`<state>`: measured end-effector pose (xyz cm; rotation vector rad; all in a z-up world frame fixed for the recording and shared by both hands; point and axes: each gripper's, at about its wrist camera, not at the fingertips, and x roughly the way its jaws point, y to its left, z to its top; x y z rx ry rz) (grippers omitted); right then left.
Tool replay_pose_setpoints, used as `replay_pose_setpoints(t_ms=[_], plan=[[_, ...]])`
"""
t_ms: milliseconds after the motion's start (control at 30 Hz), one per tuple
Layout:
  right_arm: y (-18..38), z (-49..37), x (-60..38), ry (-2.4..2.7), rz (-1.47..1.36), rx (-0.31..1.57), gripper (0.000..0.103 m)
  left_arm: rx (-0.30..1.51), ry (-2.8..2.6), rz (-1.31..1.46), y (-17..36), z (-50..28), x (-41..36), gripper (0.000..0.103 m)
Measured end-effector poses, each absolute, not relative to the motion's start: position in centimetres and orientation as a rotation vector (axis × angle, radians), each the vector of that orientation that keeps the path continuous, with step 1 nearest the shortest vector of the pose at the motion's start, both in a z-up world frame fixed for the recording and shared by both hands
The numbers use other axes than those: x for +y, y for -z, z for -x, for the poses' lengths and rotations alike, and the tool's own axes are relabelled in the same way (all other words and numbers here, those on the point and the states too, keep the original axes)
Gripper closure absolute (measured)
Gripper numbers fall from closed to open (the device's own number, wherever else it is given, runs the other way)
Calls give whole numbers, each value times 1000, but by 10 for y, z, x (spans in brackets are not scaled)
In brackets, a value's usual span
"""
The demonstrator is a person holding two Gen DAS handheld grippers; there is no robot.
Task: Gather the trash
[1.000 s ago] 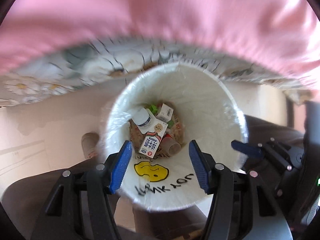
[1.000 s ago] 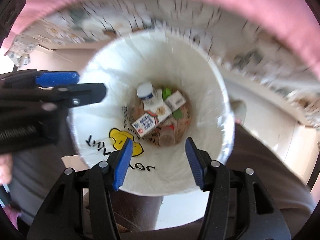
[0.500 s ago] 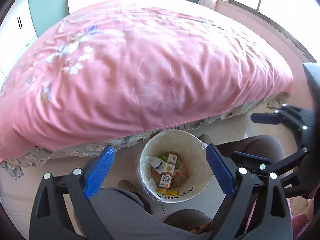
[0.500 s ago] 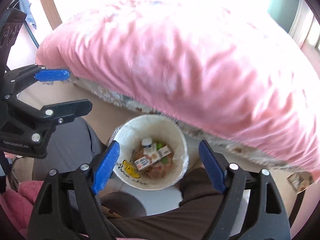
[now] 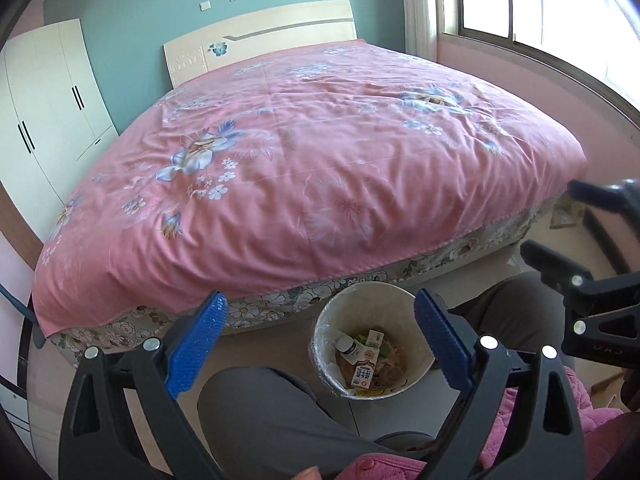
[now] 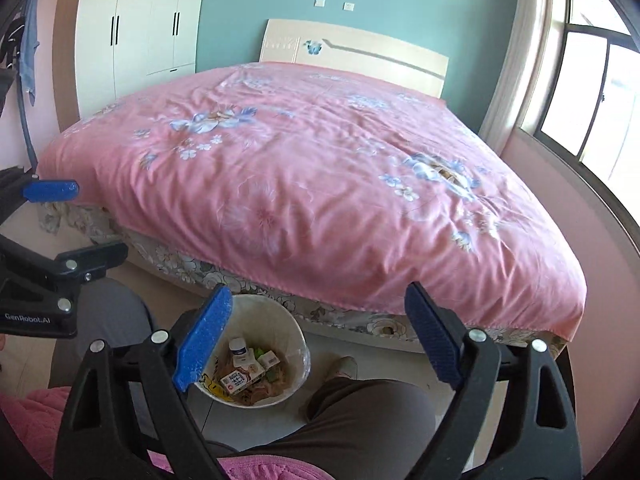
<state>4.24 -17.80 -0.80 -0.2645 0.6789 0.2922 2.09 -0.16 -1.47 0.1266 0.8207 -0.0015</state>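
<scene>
Both grippers have lifted well away from the bin since a second ago: then the white bin mouth filled each wrist view, now it sits small at the bottom and the whole bed shows.

The left gripper (image 5: 318, 338) has its blue pads spread wide and the jaws are opening a little more; nothing is between them, only the floor and bin seen far below. The right gripper (image 6: 320, 336) is likewise wide, jaws opening, and empty.

Outward from the tongs, the trash bin (image 5: 416, 308) stands upright on the floor between the person's knees (image 5: 264, 408), at about 5 o'clock in the left wrist view and 7 o'clock in the right wrist view, just beside the foot of the bed (image 5: 320, 160). The trash lies in its bottom: a milk carton (image 6: 239, 381) lying flat, its long axis running roughly 8 to 2 o'clock in the right view, and a small white bottle (image 6: 239, 348) with its cap toward 12 o'clock, plus smaller boxes and scraps.

The pink quilt looks clear of litter from here, so my judgement is that collecting is close to done.

Risks, as I judge them: the bin is close to both knees, so a shift of a leg could tip it and spill the contents. The two grippers are near each other, the left one showing at 9 o'clock in the right view, so a careless swing could knock them together.
</scene>
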Motion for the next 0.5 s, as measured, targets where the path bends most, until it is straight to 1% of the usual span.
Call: replay_pose_setpoints(t_ms=[133,267,500], plan=[[3,-25,-184,-250,234,626,14,808,-9,-138,14,-12,-6,7],[5,-19,-187,-262,175,646,14,788,-27,-125,10,-4,-8,7],[7,-15,-181,-258,194,647,14,786,-26,-127,10,-1,-12,7]])
